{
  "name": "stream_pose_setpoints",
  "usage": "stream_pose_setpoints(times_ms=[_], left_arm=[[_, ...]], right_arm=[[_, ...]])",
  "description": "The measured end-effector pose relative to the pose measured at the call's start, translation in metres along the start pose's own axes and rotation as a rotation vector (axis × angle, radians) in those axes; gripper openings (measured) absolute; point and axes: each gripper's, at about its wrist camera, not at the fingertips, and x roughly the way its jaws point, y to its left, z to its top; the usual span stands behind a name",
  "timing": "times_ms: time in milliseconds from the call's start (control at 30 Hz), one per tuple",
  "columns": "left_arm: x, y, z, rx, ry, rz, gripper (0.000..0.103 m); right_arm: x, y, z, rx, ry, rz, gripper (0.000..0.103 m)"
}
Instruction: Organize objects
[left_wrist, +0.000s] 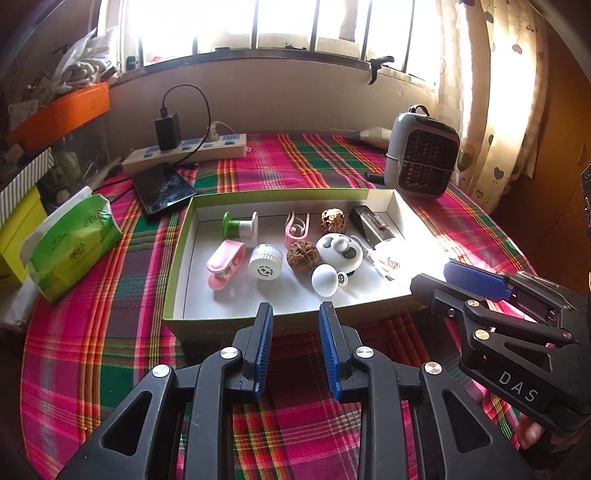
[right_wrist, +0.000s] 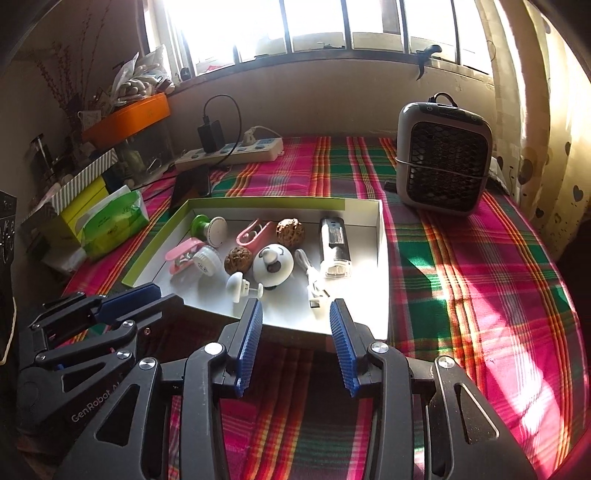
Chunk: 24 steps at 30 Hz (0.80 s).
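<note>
Inside the box (right_wrist: 382, 258), the flashlight (right_wrist: 333, 242) lies lengthwise, lens nearest the empty, parted right gripper (right_wrist: 295, 325).

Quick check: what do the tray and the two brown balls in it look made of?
Tray: likely cardboard, matte white inside, green outside, with thin folded walls. Brown balls: probably carved walnut shells or wood; the surface is deeply wrinkled, dull and unglazed.

Barred window (left_wrist: 258, 26): full width of back wall, strong daylight. Beige wall (left_wrist: 295, 96) below sill. Heart-print curtain (left_wrist: 491, 103): right side. Surface: pink, green, red plaid cloth (right_wrist: 461, 266), sunlit patches. Cluttered shelving (right_wrist: 74, 155): left side.
</note>
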Motion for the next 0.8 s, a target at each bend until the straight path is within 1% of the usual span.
stream_pose_setpoints(times_ms=[100,167,200,233,533,633,800], left_arm=[[-0.007,-0.002,-0.005,0.007,-0.010,0.019,0.024],[-0.010,-0.004,-0.008,0.015,-0.015,0.031,0.024],[-0.011,-0.004,-0.010,0.013,-0.011,0.028,0.024],[-0.012,-0.003,-0.013,0.010,-0.005,0.027,0.024],[-0.008,-0.001,-0.041,-0.016,0.055,0.055,0.024],[-0.009,-0.002,-0.048,-0.013,0.063,0.055,0.024],[-0.012,-0.003,-0.057,-0.017,0.062,0.078,0.024]], right_arm=[[-0.005,0.002,-0.005,0.001,-0.002,-0.007,0.040],[-0.008,0.003,-0.010,0.002,-0.002,-0.013,0.045],[-0.009,0.003,-0.012,0.004,-0.001,-0.017,0.049],[-0.009,0.003,-0.015,0.007,0.002,-0.020,0.050],[-0.007,0.006,-0.040,0.006,0.065,-0.066,0.050],[-0.009,0.006,-0.046,0.008,0.069,-0.081,0.050],[-0.009,0.006,-0.055,0.015,0.089,-0.103,0.050]])
